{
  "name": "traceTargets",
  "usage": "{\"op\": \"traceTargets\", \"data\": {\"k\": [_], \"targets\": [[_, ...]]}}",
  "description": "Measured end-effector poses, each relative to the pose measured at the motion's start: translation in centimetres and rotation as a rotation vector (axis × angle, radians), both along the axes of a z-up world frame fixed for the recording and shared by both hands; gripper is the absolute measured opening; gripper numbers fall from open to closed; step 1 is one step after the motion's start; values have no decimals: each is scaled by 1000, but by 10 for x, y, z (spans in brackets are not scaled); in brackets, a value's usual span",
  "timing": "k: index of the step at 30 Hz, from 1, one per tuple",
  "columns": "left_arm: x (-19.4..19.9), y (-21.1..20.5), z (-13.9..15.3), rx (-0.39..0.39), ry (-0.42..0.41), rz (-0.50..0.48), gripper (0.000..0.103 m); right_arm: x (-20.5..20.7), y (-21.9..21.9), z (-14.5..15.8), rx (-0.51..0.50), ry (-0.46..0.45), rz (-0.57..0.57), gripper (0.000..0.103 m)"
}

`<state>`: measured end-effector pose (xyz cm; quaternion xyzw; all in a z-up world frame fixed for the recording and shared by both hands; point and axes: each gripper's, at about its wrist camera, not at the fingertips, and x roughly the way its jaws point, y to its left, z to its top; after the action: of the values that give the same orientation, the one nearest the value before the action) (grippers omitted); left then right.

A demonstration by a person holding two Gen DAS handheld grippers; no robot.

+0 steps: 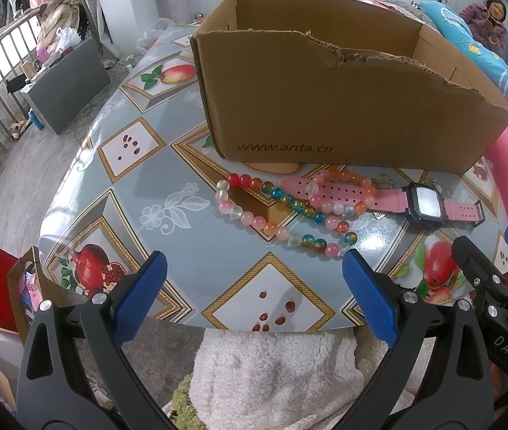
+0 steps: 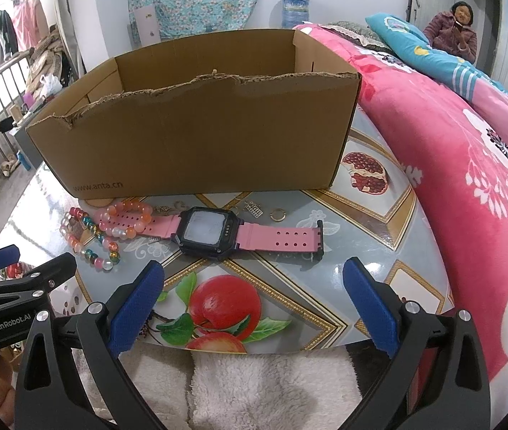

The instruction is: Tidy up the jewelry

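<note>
I see matt brown corrugated cardboard box (image 2: 196, 143) with a ragged torn rim, a glossy printed vinyl tablecloth (image 2: 361, 251), glassy translucent bead bracelets (image 1: 282, 215), a smooth pink rubbery watch (image 2: 211, 231) strap, and a fluffy white towel (image 2: 254, 387).

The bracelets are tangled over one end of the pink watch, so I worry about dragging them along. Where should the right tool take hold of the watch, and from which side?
Grip the free buckle-end strap of the pink watch, coming from above with the fingers across its width. That strap lies flat and bare, while the small peach bead bracelet loops around the other strap. The right tool is open, nearest it.
</note>
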<state>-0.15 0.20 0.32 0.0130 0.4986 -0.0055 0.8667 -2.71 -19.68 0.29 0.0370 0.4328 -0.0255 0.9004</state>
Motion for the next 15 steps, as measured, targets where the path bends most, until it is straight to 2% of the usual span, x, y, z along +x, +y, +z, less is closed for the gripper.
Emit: {"op": "traceTargets", "data": {"k": [15], "targets": [[0, 0, 0, 1, 0, 0, 95, -1, -2, 2, -3, -6, -3, 98]]}}
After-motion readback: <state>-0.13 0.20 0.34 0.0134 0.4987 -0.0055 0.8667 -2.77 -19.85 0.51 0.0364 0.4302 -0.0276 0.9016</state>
